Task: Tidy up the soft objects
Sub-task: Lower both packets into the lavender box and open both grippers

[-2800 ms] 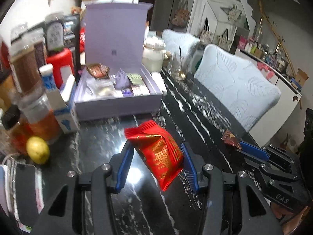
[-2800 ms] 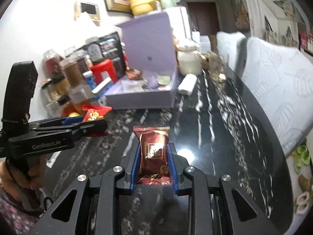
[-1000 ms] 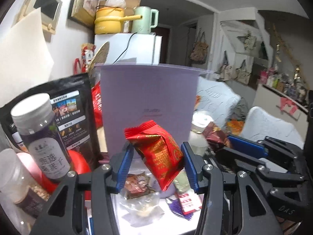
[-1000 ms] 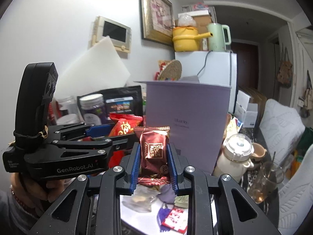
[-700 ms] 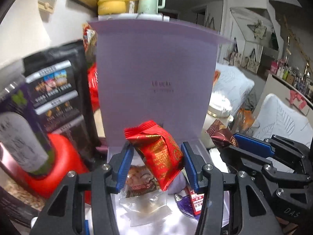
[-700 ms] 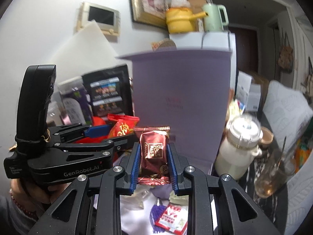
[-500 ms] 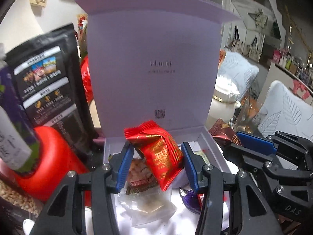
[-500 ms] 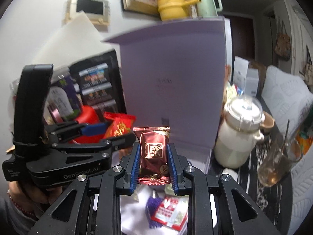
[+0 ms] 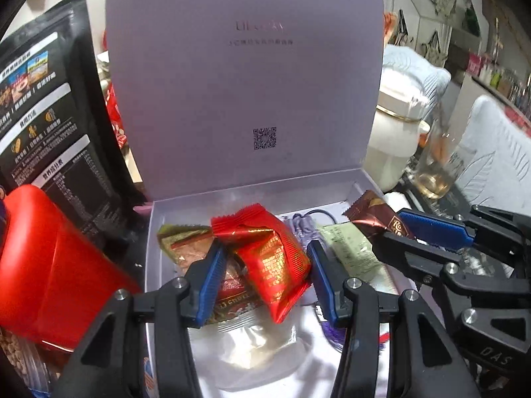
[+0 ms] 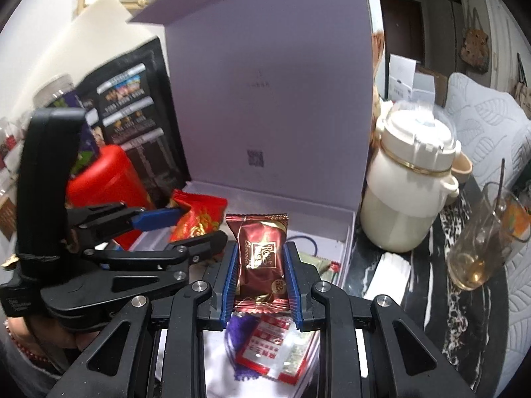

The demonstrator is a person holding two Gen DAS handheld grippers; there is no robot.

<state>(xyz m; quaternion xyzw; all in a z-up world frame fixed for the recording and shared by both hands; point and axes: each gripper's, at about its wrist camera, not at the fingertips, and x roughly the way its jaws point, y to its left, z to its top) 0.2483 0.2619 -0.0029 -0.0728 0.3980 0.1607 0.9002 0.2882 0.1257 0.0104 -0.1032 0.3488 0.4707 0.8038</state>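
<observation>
Snack packets are clamped in both grippers over the open lilac cardboard box (image 9: 252,195): a crinkled red foil packet (image 9: 268,258) between the left gripper (image 9: 265,275) blue pads, a dark brown foil chocolate wrapper (image 10: 260,258) upright between the right gripper (image 10: 260,275) pads, loose sachets lying below the fingertips.

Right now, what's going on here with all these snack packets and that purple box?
A person is sorting wrapped snacks into the open lilac box. The left hand-held gripper is clamped on a red packet, and the right hand-held gripper is clamped on a dark red chocolate packet. Both hang over the box, where other packets already lie. Neither has been released.
</observation>
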